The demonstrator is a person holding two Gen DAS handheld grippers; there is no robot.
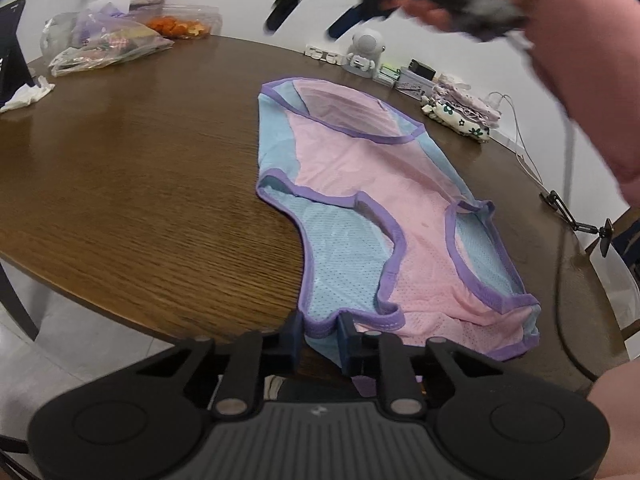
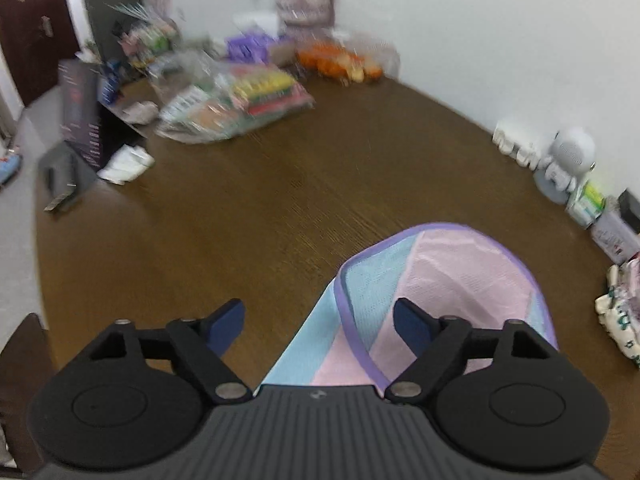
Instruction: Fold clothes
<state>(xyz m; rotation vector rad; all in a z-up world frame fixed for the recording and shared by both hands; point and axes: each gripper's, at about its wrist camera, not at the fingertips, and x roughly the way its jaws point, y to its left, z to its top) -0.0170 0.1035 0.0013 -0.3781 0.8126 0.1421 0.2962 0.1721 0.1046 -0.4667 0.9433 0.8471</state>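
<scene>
**Left gripper clamps garment at table's near edge**

The left gripper (image 1: 320, 334) pinches the purple hem of the pink-and-blue garment (image 1: 372, 184), spread flat by the table (image 1: 140, 160) edge. The right gripper (image 2: 318, 320) hangs above its far end, jaws spread, empty. Plastic bags (image 1: 104, 46) hold packets at the far edge.

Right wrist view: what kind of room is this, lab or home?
Most likely a home dining room, not a lab. A round dark wooden table stands against a plain white wall, holding clear plastic bags of packaged snacks, a small white astronaut figurine and a folded stack of floral-print clothes.
</scene>
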